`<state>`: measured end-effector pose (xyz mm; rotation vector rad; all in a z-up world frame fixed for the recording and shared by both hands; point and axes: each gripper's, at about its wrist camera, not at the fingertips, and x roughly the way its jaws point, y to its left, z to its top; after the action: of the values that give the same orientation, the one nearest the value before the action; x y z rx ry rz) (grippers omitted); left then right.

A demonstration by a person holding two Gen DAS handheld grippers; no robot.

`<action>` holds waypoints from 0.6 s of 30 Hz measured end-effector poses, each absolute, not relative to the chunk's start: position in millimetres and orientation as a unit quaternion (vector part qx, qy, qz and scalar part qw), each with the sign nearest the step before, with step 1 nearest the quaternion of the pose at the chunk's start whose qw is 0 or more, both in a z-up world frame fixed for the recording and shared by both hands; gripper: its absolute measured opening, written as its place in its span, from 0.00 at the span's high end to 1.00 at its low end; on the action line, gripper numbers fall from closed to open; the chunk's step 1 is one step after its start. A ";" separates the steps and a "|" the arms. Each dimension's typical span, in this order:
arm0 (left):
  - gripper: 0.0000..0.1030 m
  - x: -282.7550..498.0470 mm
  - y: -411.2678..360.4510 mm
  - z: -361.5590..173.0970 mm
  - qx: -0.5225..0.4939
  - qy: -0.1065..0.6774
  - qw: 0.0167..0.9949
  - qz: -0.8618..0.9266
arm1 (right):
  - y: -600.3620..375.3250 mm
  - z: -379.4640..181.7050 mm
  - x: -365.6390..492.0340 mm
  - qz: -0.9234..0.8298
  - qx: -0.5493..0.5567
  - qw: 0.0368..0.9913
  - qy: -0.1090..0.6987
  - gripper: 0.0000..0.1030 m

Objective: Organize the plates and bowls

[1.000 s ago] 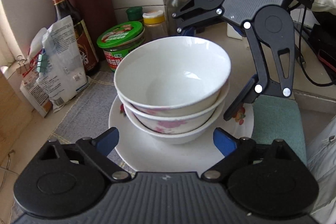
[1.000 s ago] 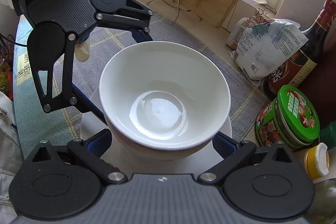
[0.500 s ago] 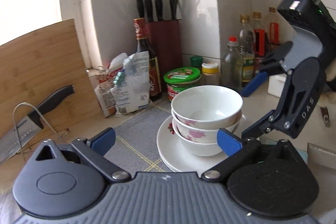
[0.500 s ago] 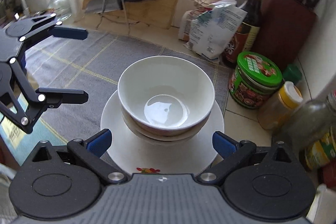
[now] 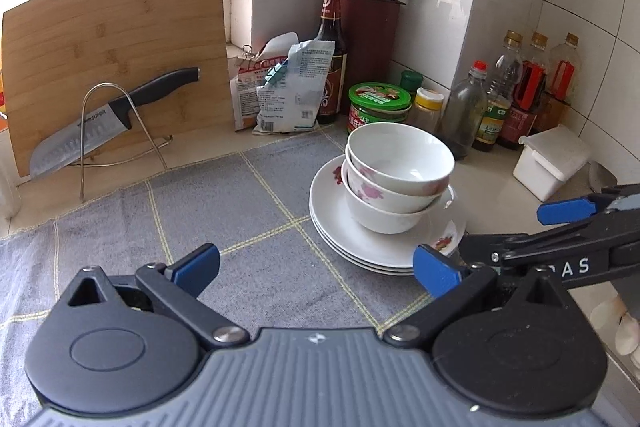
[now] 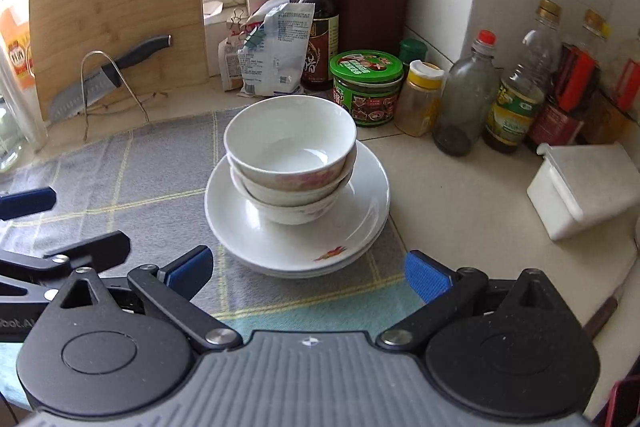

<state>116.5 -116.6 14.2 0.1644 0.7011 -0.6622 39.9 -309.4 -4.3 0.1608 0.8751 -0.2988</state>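
Bowls (image 6: 290,163) sit stacked on your plates (image 6: 296,227); your left gripper (image 5: 316,267) and right gripper (image 6: 306,269) both gape wide apart, holding nothing.

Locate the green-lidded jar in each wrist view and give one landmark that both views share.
Left wrist view: the green-lidded jar sits right of centre, just behind the stacked bowls.
Right wrist view: the jar is above centre, behind and right of the bowls.
Shared landmark: the dark sauce bottle stands just left of the jar, in front of the knife block.
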 end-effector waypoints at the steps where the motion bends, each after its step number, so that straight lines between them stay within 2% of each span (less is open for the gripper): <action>1: 0.01 113.9 -114.6 15.9 0.080 0.334 0.885 -0.315 | -307.9 -3.2 36.7 -0.148 0.079 0.892 0.420 0.00; 18: 0.01 91.8 -105.4 44.7 0.102 0.317 0.900 -0.281 | -288.1 22.5 10.8 -0.182 0.066 0.902 0.387 0.00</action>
<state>91.8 -105.4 44.7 0.2104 0.6570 -0.5815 10.8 -288.1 22.5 0.1359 0.7998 -0.3754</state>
